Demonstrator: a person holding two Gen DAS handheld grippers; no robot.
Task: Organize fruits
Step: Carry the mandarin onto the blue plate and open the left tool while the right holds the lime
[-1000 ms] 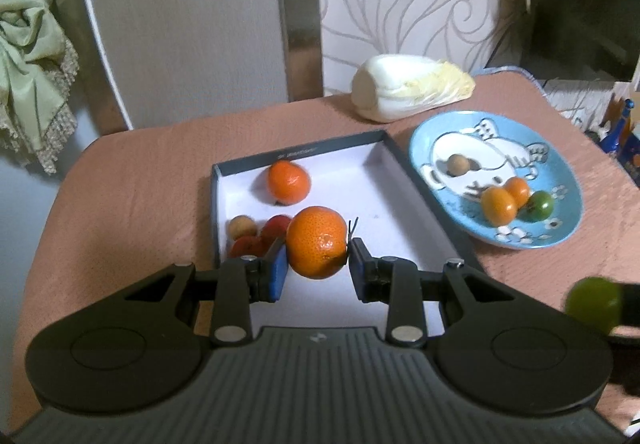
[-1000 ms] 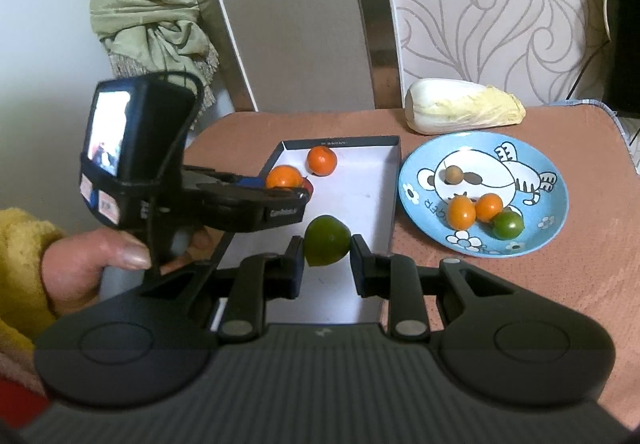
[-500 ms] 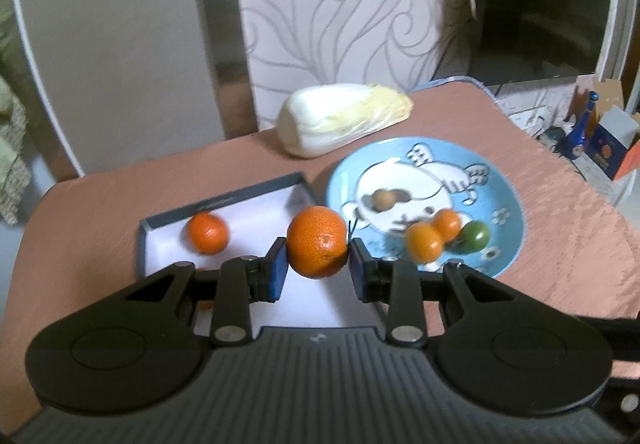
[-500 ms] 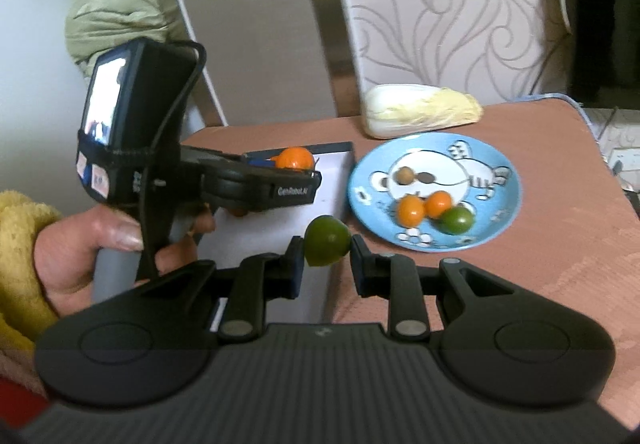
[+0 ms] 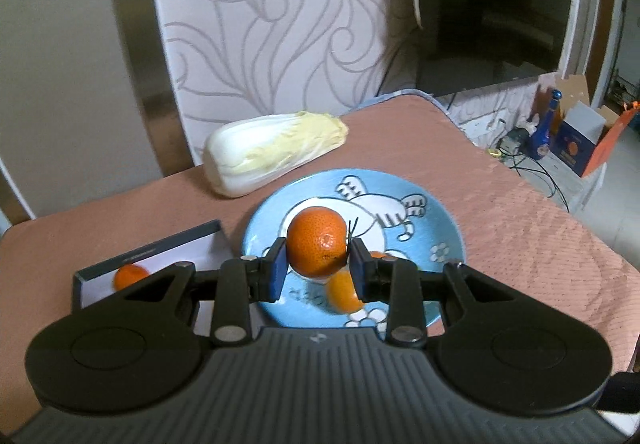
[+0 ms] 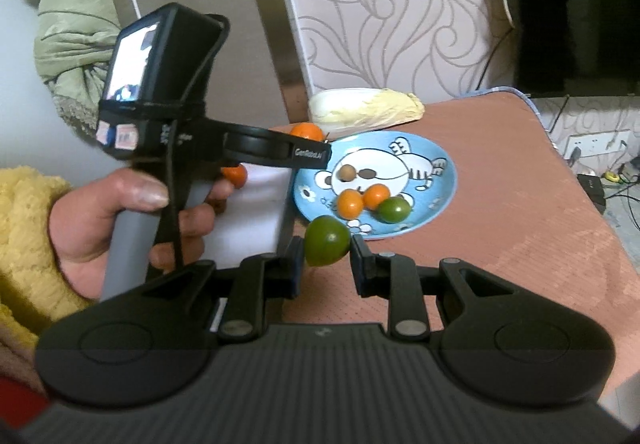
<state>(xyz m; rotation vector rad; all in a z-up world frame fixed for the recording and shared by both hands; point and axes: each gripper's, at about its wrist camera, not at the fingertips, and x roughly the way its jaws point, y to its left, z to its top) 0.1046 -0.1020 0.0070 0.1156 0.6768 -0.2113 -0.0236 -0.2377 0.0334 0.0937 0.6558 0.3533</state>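
Both our grippers have swung from the tray (image 5: pixel 144 250) toward the blue plate (image 5: pixel 448 240). Our left gripper (image 5: pixel 317 271) clamps a mandarin (image 5: pixel 317 247) above the plate's middle, while our right gripper (image 6: pixel 327 257) grasps a green fruit (image 6: pixel 327 241) above the surface (image 6: pixel 520 244) just at the plate's near rim.

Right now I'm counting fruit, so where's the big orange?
In the left wrist view the big orange sits clamped in the left gripper, centre frame, over the blue plate.
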